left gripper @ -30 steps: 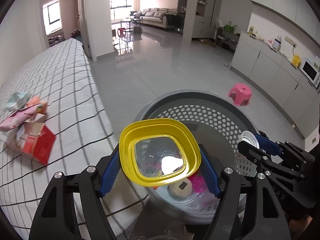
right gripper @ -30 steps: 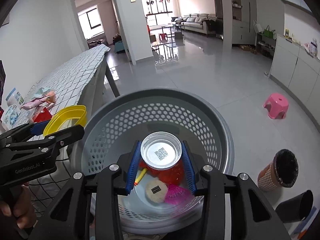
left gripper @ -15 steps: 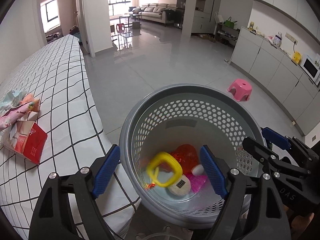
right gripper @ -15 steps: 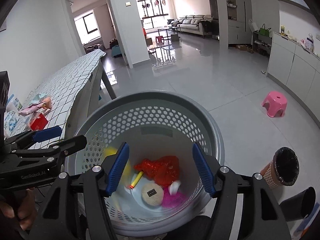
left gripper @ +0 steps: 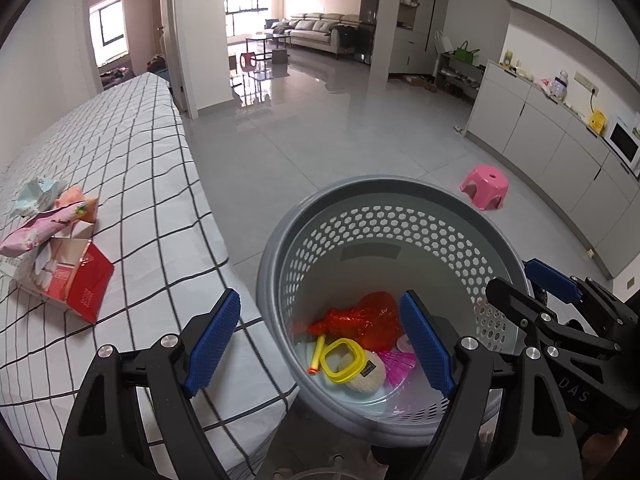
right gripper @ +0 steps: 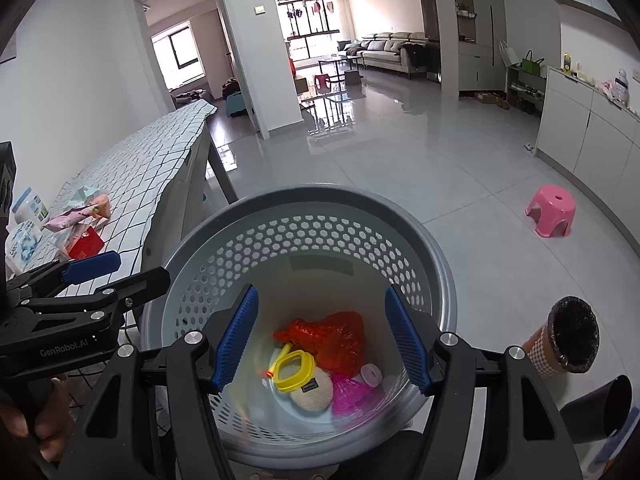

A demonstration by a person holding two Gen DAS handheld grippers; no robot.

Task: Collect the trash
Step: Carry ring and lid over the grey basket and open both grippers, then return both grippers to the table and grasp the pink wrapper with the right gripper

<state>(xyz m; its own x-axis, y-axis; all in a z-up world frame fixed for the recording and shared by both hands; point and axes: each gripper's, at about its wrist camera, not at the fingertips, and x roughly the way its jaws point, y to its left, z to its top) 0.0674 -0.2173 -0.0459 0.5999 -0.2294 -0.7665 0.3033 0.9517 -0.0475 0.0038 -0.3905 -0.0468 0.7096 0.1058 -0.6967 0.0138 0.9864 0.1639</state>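
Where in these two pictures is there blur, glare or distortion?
Left wrist view: sharp throughout; fisheye bends the cabinets; window glare on the floor. Right wrist view: motion blur low inside the basket, smearing the pink item; the same floor glare.

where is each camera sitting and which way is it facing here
Left wrist: sits on the left gripper, angled down into the grey basket beside the checked table; the right gripper shows at right.
Right wrist: sits on the right gripper, angled down into the same basket; the left gripper and a hand show at left.
Shared: basket, yellow ring, pink stool, table.
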